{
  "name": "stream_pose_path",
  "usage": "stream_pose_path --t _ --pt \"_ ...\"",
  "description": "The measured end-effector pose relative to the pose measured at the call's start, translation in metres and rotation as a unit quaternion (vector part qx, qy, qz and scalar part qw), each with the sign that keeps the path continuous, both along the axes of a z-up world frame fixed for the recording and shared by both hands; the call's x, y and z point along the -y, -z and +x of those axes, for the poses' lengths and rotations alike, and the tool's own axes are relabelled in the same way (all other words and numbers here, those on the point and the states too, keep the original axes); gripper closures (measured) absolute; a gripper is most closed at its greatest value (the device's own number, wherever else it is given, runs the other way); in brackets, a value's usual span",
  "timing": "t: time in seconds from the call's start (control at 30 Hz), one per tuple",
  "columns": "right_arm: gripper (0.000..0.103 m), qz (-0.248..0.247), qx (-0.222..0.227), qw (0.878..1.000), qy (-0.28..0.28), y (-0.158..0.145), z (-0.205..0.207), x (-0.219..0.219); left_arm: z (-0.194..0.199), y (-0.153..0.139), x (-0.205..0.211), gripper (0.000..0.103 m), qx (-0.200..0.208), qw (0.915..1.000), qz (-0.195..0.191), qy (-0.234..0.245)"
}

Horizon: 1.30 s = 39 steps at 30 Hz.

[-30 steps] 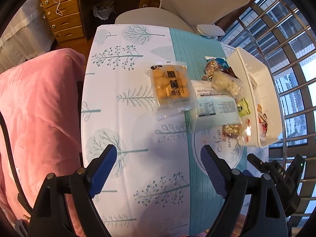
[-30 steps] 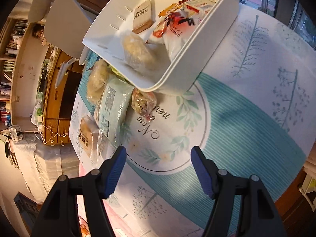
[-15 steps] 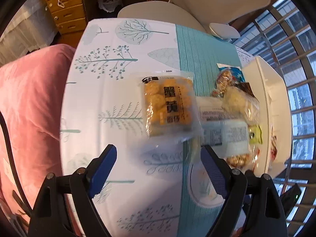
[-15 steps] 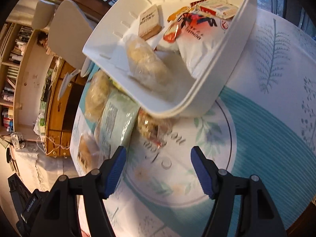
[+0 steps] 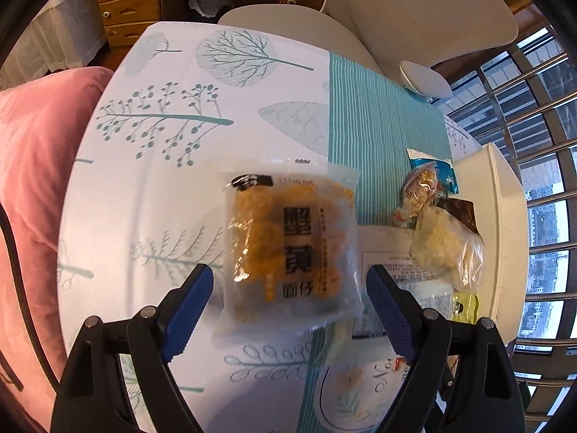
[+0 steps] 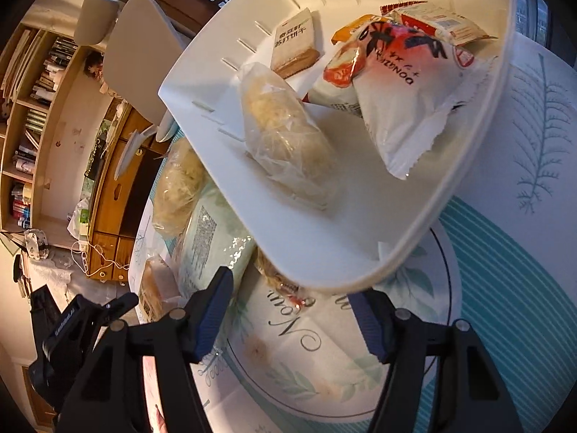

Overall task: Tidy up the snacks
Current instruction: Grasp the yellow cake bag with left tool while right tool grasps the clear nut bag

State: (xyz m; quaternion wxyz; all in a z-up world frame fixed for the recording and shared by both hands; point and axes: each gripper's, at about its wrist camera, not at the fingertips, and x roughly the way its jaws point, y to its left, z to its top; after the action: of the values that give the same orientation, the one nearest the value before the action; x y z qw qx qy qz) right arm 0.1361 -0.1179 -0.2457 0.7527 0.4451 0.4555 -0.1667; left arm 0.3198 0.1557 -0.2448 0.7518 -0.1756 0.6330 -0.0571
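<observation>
Left gripper (image 5: 290, 306) is released: its blue pads stand wide on either side of the near end of the yellow pack (image 5: 288, 249), touching neither side of it. That pack lies flat on the tablecloth (image 5: 173, 166), about mid-table, just left of the teal stripe.

Right gripper (image 6: 290, 315) is also unclenched; its jaws have just been closing somewhat. The near corner of the white bin (image 6: 360, 216) sits just above the gap between its pads, with no visible contact on either pad.

The bin stands at the table's right edge in the left wrist view. Inside it, in the right wrist view, are a clear bag (image 6: 288, 140) of pale snack, a cracker box (image 6: 294, 45), a white-and-red pack (image 6: 407, 83) and further small packets at the far wall.

Loose snacks lie on the tablecloth against the bin's outer side: a pale green pack (image 6: 212, 238), a clear bag of pale pieces (image 5: 443, 249), a blue-edged packet (image 5: 429, 180) and a small wrapped sweet (image 6: 288, 288) under the bin's corner.

A pink cushion (image 5: 32, 187) borders the table's left edge.
</observation>
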Motion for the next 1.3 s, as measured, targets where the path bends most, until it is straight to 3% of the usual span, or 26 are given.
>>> stream_pose_path --t 0.53,0.77,0.9,1.3 --pt "0.067 0.0 0.015 0.999 -0.039 0.008 0.007 0.008 0.021 0.028 0.026 0.014 -0.011 0.9991 0.041 0.006" --pt "0.067 -0.004 0.004 0.998 -0.057 0.005 0.011 0.009 0.028 0.035 0.035 0.014 -0.007 0.9985 0.052 0.014" --pt "0.067 -0.014 -0.005 0.997 -0.07 0.002 0.011 0.009 0.027 0.036 0.036 0.021 -0.003 0.9981 0.057 0.025" --pt "0.067 -0.021 -0.02 0.997 -0.077 -0.006 -0.003 0.003 0.005 0.027 0.018 0.028 -0.018 0.9984 0.047 0.027"
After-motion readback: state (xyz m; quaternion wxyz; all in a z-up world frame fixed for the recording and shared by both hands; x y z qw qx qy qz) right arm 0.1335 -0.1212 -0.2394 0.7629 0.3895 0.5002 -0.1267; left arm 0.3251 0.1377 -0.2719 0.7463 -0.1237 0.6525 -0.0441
